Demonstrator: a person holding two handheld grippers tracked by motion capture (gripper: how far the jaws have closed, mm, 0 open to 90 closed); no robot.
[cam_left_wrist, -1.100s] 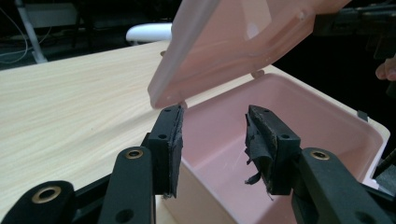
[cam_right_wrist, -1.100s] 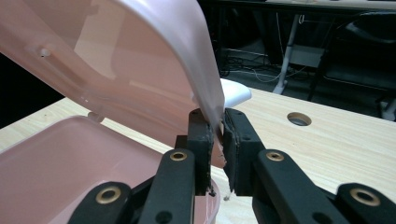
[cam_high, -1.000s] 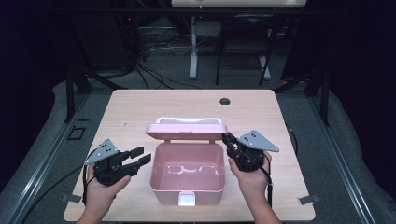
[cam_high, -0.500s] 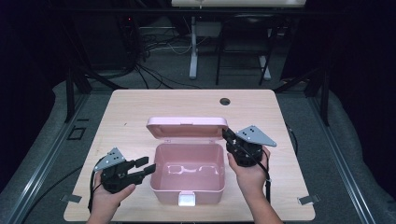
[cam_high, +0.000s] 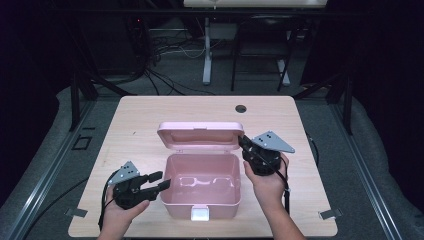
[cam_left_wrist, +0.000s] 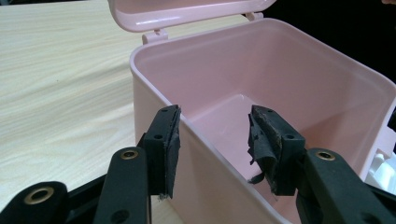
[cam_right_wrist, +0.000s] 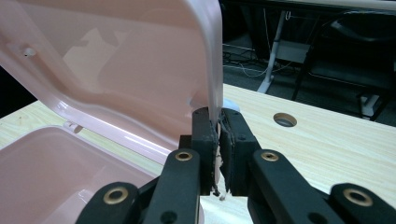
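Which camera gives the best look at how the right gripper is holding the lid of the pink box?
The right gripper view: its jaws are shut on the lid's side edge, seen close up. The high view shows the right gripper at the raised lid's corner, contact too small to judge. The left gripper view catches just the lid's front edge.

One pale wooden rectangular table (cam_high: 150, 125) carries one pink plastic box (cam_high: 201, 192) with one hinged pink lid (cam_high: 200, 134) raised at its 12 o'clock edge. One round cable hole (cam_high: 241, 108) sits in the tabletop toward 1 o'clock from the box. One small white latch tab (cam_high: 201, 214) marks the box's 6 o'clock wall. Two black two-jaw grippers are counted: the left gripper (cam_high: 160, 181) at 8 o'clock and the right gripper (cam_high: 243, 143) at 2 o'clock. Inside the box, possibly nothing; glare makes this uncertain.
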